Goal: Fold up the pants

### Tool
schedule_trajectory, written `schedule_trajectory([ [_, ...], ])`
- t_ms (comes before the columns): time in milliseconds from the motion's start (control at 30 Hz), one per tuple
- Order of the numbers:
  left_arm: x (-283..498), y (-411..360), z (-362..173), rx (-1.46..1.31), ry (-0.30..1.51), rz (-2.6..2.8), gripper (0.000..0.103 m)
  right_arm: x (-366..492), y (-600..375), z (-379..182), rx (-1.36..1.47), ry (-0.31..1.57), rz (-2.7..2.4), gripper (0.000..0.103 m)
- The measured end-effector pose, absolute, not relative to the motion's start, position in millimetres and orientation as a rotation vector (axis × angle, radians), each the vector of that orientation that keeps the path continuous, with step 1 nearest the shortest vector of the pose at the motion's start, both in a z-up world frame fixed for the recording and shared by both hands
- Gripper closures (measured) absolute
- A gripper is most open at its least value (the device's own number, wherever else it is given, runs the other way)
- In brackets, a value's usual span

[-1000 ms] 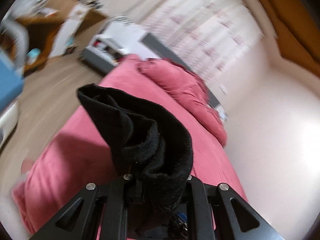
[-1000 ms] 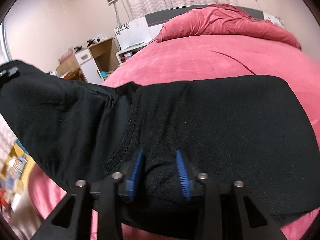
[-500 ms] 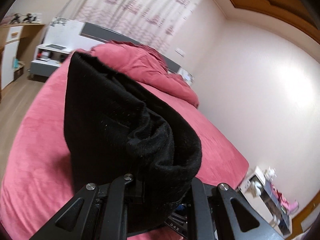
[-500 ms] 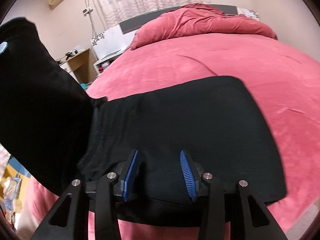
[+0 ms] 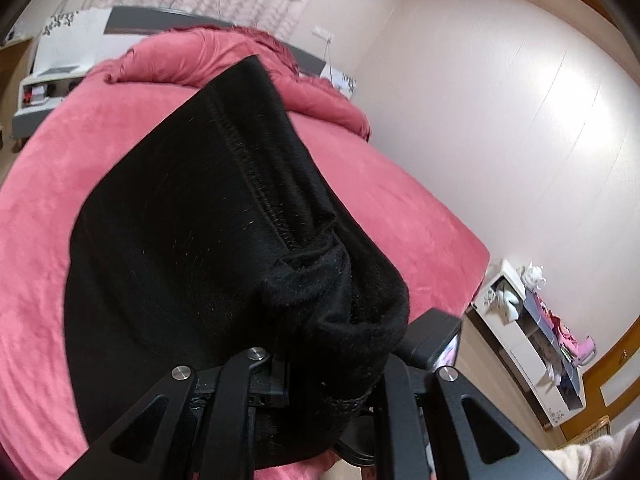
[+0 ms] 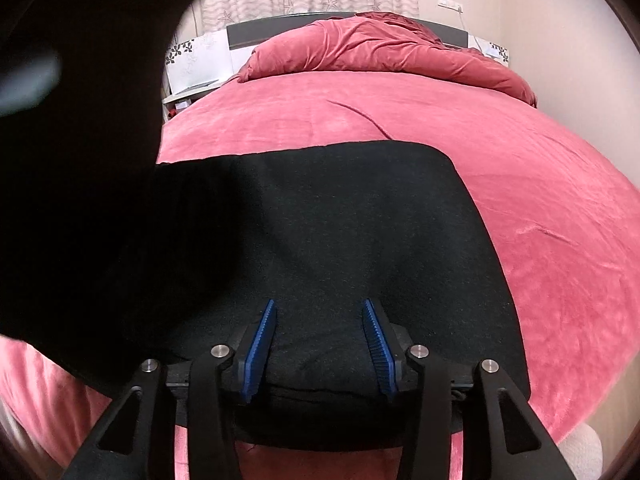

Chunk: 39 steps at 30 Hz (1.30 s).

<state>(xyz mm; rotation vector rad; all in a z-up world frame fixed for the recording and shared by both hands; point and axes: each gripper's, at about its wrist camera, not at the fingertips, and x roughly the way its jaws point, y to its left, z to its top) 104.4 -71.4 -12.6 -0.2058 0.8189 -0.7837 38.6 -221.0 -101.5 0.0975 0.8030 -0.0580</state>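
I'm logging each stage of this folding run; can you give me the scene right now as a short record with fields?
garment: black pants, part flat on the bed, part lifted
surface: pink bedspread
left gripper: shut on a bunched end of the pants, held up above the bed
right gripper: blue fingers apart, astride the near edge of the flat part, not pinching; jaws have just been opening
fold stage: lifted part not yet laid down on the flat part
background: rumpled pink duvet at the headboard
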Motion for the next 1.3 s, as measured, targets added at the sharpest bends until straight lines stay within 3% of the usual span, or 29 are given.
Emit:
schedule_trajectory([
  [500, 113.6, -119.6, -47.5, -0.158, 0.897, -0.807, 0.088, -5.3, -302.2, -78.5, 0.470, 0.641, -0.128, 0.058],
  [667, 115.4, -139.1, -71.9, -0.092, 0.974, -0.765, 0.076, -15.5, -313.7, -85.3, 0.538, 0.632, -0.099, 0.058],
  [800, 109.1, -117.1, -68.2, -0.210, 0.980, -0.806, 0.065, -14.2, -321.0, -88.8, 0.614, 0.610, -0.063, 0.058],
  [1000, 74.9, -61.8, -41.1, -0.223, 0.837, -0.866, 0.063, -11.2, -327.9, -96.3, 0.757, 0.573, 0.023, 0.051],
  [1167, 55.4, -5.9, -33.7, -0.153, 0.687, -0.664, 0.062, -7.0, -328.7, -95.7, 0.835, 0.550, 0.108, 0.034],
  [1300, 67.0, 33.2, -61.4, -0.189, 0.746, -0.479, 0.061, 7.5, -321.8, -89.2, 0.776, 0.597, 0.135, 0.033],
])
